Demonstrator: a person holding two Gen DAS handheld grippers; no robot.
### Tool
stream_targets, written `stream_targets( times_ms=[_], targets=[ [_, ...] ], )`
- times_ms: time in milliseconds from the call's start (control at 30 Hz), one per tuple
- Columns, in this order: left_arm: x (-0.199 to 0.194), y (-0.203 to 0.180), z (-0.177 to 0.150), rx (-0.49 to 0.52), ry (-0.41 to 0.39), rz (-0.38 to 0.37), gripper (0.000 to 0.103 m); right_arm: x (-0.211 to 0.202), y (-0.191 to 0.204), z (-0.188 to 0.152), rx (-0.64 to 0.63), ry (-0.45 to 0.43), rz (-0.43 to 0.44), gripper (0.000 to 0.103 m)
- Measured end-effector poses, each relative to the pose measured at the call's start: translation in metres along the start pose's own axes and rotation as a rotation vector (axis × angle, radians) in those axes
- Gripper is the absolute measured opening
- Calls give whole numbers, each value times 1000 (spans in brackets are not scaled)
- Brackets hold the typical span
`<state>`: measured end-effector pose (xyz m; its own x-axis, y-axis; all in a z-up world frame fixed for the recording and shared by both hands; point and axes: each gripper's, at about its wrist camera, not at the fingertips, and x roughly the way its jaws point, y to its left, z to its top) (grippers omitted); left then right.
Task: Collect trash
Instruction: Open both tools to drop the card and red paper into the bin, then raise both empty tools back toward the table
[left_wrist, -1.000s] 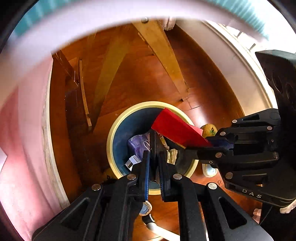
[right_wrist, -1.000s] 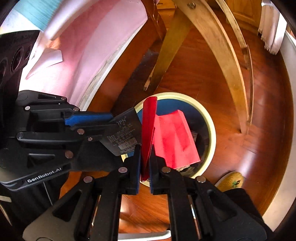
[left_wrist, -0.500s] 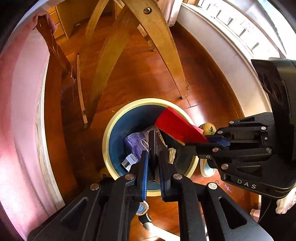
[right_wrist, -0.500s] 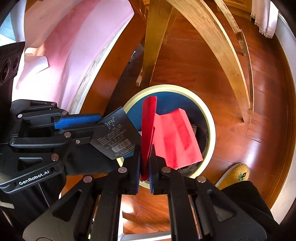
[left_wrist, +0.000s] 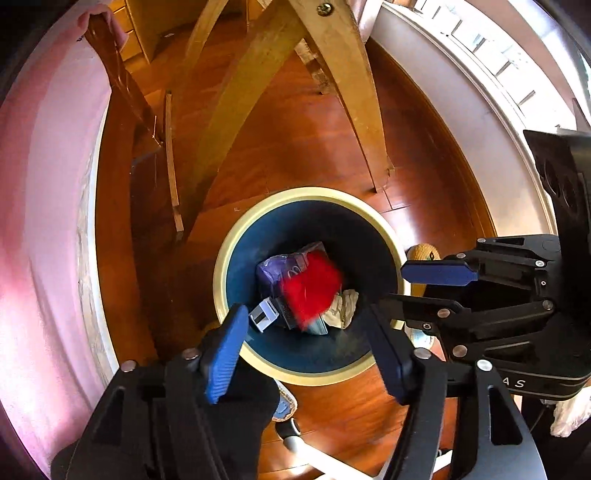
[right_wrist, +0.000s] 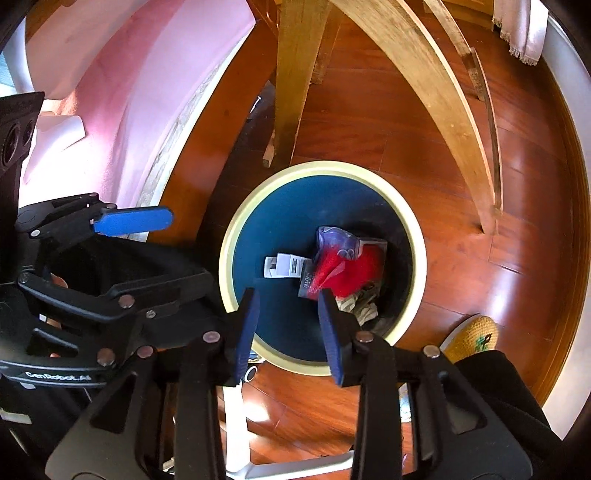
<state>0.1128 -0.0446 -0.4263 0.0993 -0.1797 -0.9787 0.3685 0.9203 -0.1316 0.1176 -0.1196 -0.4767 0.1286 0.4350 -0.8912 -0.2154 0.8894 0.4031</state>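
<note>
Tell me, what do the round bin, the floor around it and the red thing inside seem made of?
Bin: probably plastic, smooth cream rim, matte blue inside. Floor: varnished reddish wood, plank seams and glare. Red thing: likely thin card or paper, matte; too blurred to be sure.

Red packet (right_wrist: 351, 271) loose inside round bin (right_wrist: 236, 236), tool (right_wrist: 288, 330) opening.

Place: you are in a home, by the look of a lived-in room.
Floor: you stand on polished reddish wood floor (right_wrist: 424, 122).
Furniture: pale wooden legs (left_wrist: 351, 92) of a table or chair rise just behind the bin.
Bin: a small blue waste bin (right_wrist: 288, 206) with a cream rim holds household scraps.
Fabric: pink bedding or cloth (left_wrist: 40, 229) drapes beside you.
Footwear: a yellow knitted slipper (right_wrist: 474, 334) rests by the bin.
</note>
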Motion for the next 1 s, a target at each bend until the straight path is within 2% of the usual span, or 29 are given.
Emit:
stream_targets(
  times_ms=[267,500,767,1000],
  targets=[
    [-4,0,-1,4,-13,10,75,-2,-1,-1,2,4,-3,32],
    [-9,-4,-2,-2,-6,2,75,-7,1,-3,5,13,-14,32],
    [-32,-11,-11,-9,-21,0,76,-28,12,-12,5,5,-25,33],
    [-65,-24,-32,-10,-51,-2,77,-60,28,-23,25,-19,-10,33]
  ],
)
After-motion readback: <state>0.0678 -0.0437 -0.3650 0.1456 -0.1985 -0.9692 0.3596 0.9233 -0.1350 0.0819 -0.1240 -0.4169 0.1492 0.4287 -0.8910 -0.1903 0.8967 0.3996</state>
